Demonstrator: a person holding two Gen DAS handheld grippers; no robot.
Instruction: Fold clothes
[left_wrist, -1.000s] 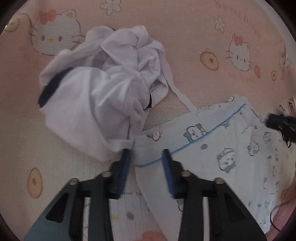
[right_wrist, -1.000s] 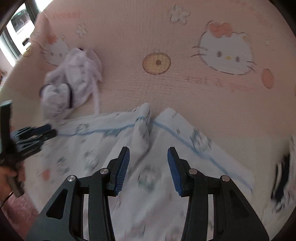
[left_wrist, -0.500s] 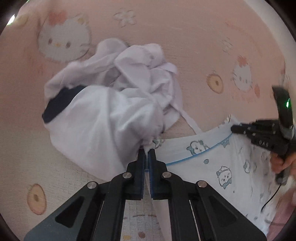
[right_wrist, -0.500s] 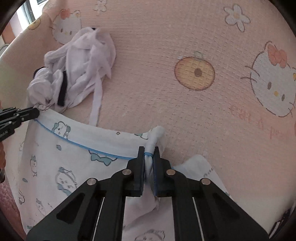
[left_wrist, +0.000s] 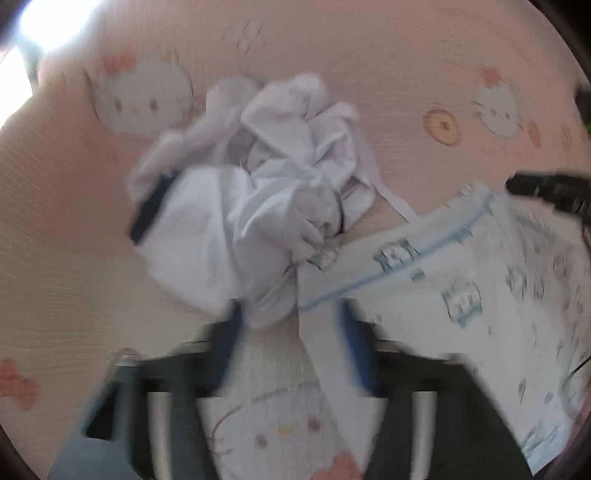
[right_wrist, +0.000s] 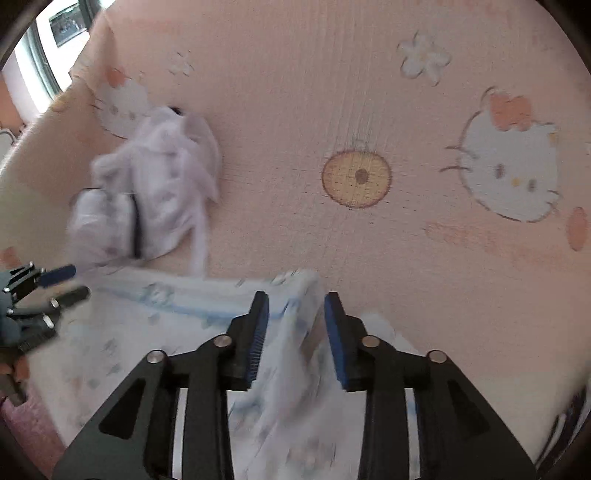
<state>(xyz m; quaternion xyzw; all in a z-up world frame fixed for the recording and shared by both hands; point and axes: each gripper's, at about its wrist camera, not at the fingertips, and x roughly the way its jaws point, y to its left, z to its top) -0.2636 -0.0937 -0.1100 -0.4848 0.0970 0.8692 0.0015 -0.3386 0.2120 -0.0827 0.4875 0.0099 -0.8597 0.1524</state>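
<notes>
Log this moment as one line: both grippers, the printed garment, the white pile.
left gripper: open, just released | right gripper: opening, cloth between | printed garment: flat on bed | white pile: crumpled, untouched

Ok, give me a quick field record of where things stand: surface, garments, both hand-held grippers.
surface: pink cartoon-cat sheet
garment in work: pale blue printed garment, spread flat, blue-trimmed edge toward the pile
other garment: crumpled white pile, touching the printed garment's corner
left hand-held gripper: jaws just opened, garment corner loose between them, view blurred
right hand-held gripper: jaws just opened, a raised fold between the pads, not pinched
</notes>
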